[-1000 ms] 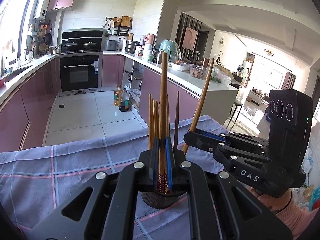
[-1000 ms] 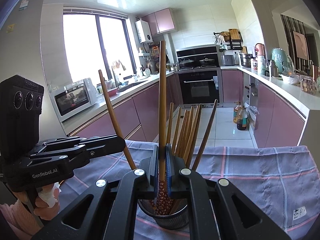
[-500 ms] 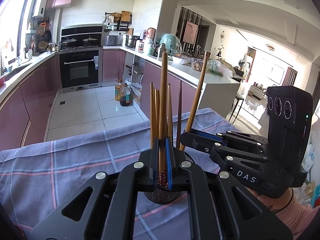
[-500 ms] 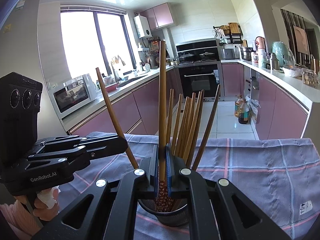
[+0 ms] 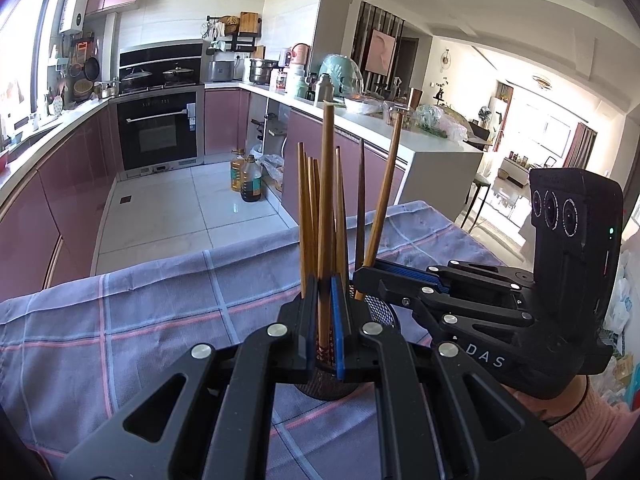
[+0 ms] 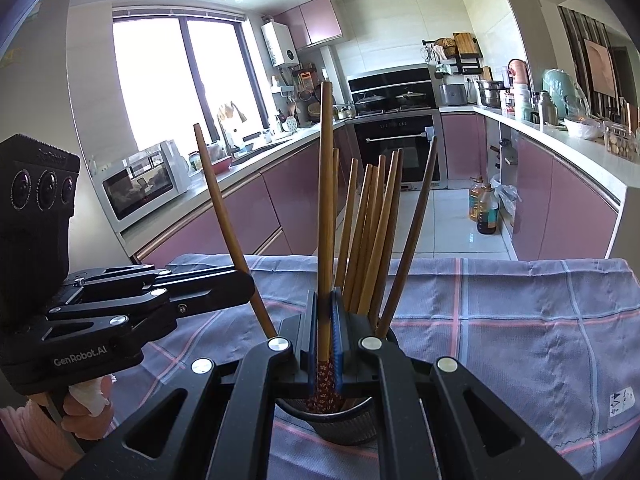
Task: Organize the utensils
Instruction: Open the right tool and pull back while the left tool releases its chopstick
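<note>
Kitchen table under a checked cloth (image 5: 120, 320) — chopsticks going into a holder.
Left gripper (image 5: 325, 320) and right gripper (image 6: 325, 344) each clamp one upright chopstick (image 5: 326, 208) over the mesh holder (image 6: 344, 424) — others stand inside it.

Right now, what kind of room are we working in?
A home kitchen, most likely: a built-in oven with pans on the hob above, a microwave on the counter by the window, and pink cabinets along the walls.
</note>
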The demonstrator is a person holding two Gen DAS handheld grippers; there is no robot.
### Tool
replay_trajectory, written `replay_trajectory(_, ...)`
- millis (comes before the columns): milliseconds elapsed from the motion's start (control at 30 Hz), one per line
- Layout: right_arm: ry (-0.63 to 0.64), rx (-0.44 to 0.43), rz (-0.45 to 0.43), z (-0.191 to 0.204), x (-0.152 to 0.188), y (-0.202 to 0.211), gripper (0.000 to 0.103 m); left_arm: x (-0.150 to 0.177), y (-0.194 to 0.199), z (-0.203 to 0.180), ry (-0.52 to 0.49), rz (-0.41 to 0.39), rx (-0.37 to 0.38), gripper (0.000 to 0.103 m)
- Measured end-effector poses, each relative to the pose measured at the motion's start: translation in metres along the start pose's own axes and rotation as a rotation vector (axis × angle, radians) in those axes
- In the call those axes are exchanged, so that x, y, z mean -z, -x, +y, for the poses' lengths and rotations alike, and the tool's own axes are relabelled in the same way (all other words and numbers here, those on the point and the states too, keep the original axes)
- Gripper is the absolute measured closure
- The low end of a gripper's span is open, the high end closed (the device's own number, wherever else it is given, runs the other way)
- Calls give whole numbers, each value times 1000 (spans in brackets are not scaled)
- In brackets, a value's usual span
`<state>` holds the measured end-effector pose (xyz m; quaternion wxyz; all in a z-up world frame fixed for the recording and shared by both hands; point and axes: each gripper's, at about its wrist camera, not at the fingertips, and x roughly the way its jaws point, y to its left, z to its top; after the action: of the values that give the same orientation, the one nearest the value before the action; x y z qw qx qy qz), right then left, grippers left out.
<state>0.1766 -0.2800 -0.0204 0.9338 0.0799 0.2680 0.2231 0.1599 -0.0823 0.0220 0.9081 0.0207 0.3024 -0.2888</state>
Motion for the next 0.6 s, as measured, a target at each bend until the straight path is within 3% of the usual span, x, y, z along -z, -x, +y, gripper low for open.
replay_trajectory(600, -29, 0, 35, -12, 4, -14, 96, 3, -24, 0, 7, 51, -8, 96)
